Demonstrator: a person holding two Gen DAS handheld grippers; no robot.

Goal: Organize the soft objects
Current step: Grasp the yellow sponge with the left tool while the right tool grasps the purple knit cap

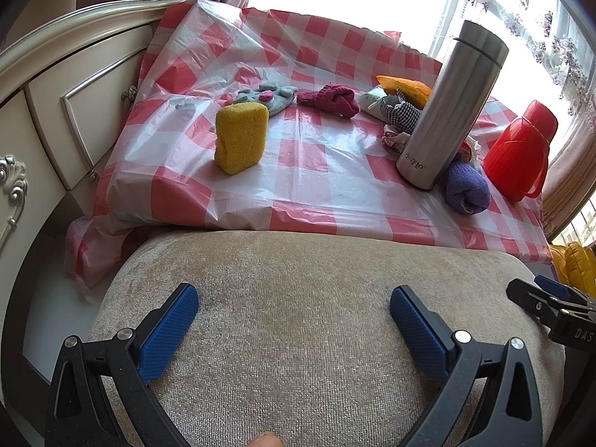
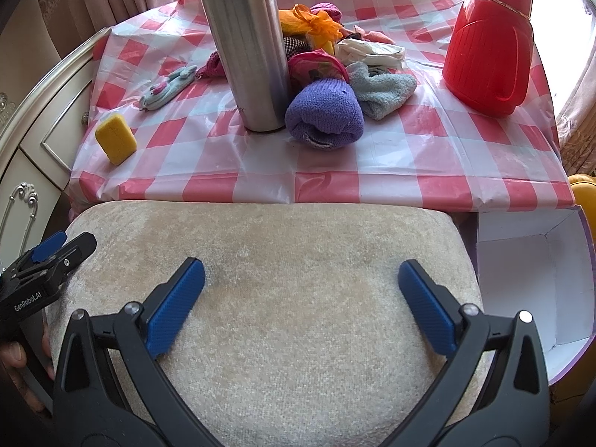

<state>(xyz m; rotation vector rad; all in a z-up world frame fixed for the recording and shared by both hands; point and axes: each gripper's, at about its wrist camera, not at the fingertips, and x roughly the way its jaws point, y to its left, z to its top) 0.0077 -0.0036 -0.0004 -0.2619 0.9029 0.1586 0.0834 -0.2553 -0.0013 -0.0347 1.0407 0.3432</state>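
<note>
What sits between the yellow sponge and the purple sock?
The steel flask stands between the yellow sponge and the purple sock, touching the sock; clearest in the right wrist view.

You could read "GenRobot.AI" on the left gripper [image 2: 46, 260] body and "DAS" on the right gripper [image 1: 551, 298] body.

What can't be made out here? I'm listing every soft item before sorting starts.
- Left wrist view: the steel flask hides much of the cloth pile behind it.
- Right wrist view: the flask's top is cut off by the upper edge; the white box runs past the right edge, so its full inside is unseen.
- Pile items overlap; their count is unclear.
- Both tongs are open, holding nothing.
</note>
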